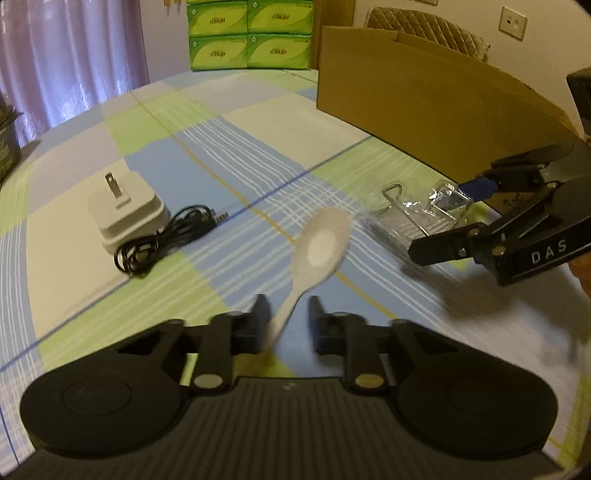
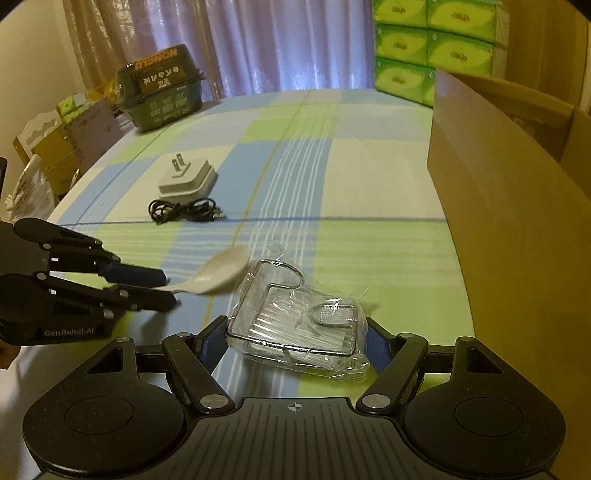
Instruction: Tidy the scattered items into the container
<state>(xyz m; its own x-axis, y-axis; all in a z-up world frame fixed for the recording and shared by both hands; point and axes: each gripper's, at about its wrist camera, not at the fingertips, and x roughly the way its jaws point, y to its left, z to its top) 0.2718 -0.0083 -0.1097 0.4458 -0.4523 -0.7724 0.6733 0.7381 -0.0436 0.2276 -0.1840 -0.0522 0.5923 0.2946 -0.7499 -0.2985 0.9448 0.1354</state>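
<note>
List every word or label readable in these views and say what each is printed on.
"DAS": white letters on the right gripper body.
"GenRobot-AI", roughly, faint: on the left gripper body.
"NONGFU", seen upside down: on the dark green box; its smaller print is unreadable.
Green tissue packs: logo too blurred to read.

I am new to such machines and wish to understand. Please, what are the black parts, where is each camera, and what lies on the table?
No robot here: a person holds two black hand grippers, each with a camera looking along its fingers. The left gripper holds a white spoon by its handle. The right gripper stands open around a wire rack in clear plastic wrap, not yet squeezing it. On the checked tablecloth also lie a white plug adapter and a black cable. The cardboard box stands at the right.
</note>
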